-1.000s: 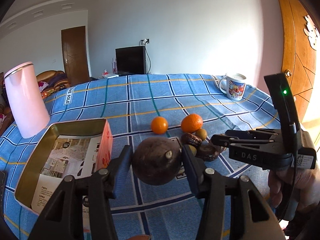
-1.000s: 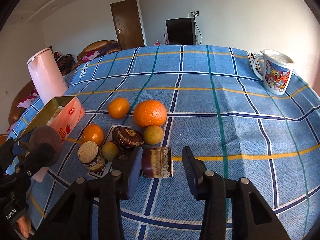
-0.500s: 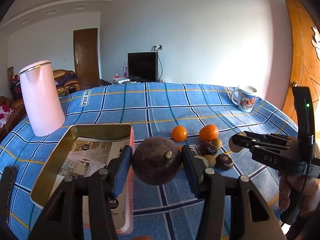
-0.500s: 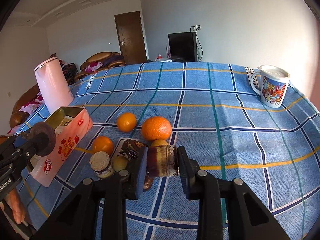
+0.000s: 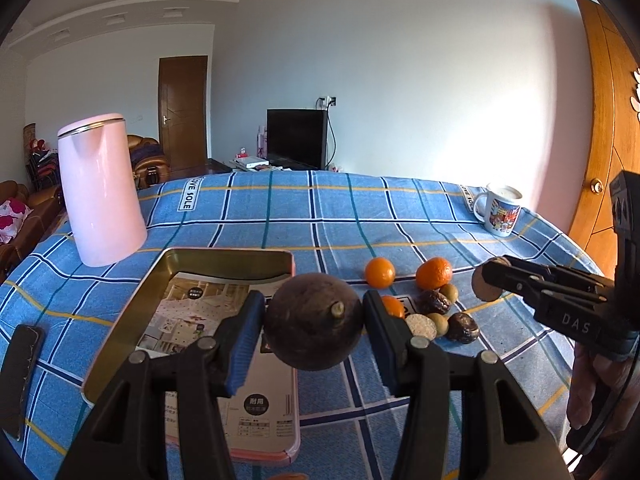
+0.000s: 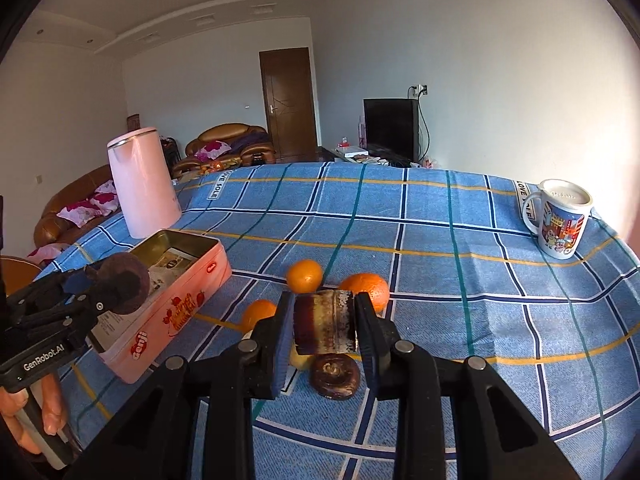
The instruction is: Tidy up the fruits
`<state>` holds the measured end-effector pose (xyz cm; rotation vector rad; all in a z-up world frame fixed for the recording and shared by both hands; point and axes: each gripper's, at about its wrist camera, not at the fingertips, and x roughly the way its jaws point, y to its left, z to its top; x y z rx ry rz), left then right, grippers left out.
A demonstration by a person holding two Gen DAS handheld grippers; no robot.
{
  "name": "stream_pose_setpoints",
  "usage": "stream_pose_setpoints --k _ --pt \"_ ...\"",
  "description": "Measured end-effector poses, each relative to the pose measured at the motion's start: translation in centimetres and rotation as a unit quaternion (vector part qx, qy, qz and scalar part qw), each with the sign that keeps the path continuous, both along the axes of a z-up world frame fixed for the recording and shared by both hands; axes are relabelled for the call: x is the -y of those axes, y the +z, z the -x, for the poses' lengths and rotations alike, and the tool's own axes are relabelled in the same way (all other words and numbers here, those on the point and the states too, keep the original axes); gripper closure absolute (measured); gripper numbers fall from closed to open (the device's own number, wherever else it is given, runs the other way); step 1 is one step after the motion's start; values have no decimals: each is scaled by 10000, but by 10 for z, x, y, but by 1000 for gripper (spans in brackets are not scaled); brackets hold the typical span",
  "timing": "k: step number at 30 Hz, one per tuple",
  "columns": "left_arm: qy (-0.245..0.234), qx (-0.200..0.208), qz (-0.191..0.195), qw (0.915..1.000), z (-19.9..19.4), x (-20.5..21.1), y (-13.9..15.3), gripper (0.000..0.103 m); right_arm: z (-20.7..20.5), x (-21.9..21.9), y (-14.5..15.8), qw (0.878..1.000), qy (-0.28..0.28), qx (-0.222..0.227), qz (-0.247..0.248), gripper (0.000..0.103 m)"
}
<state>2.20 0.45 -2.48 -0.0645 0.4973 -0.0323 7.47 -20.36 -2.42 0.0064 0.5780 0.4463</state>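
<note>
Left gripper (image 5: pixel 314 322): clamped on a round dark brown fruit (image 5: pixel 313 322), its stem nub facing the camera, held above the near end of the tin.
Right gripper (image 6: pixel 324 322): its jaws have just closed on a brown cut fruit piece (image 6: pixel 325 322), pads pressing both flat ends; it is lifted clear of the cloth.
Tin box (image 5: pixel 120 316): pink, open, printed paper inside; at 9 o'clock from the fruit pile.
Fruit pile: on the blue checked tablecloth (image 5: pixel 344 216) at 3 o'clock from the tin; three oranges, the largest one (image 6: pixel 370 286) at the back, plus small green fruits and wrinkled dark ones such as the one (image 6: pixel 335 375) right below the right gripper.
Kettle (image 5: pixel 100 188): pink, upright, at 11 o'clock beyond the tin.
Mug (image 6: pixel 562 218): patterned, at 2 o'clock, well apart from the fruit.
Hand (image 6: pixel 46 412): the person's fingers wrap the left gripper's handle at 8 o'clock in the right wrist view.
</note>
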Motion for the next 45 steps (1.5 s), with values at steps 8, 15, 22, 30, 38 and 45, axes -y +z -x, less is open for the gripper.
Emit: stream_pose_setpoints --k 8,15,22,30,38,45 --pt "100 43 -20 9999 1 -13 2 50 4 -4 12 9998 77 103 -149 72" --pt "259 40 -60 9996 -3 -35 5 50 -1 -29 23 9992 313 142 -226 72" --pt "373 -110 8 9992 -13 -64 4 50 -6 -64 36 9973 660 221 -245 72" --pt "501 -276 116 9983 -23 -88 -1 50 -10 -118 36 9937 1085 249 -133 72" --pt "691 -361 169 9968 -28 -112 -6 50 -14 -170 20 9905 1364 142 51 71" --pt "800 -428 243 9956 -30 -124 -12 50 -16 -199 1 9884 1494 3 287 71"
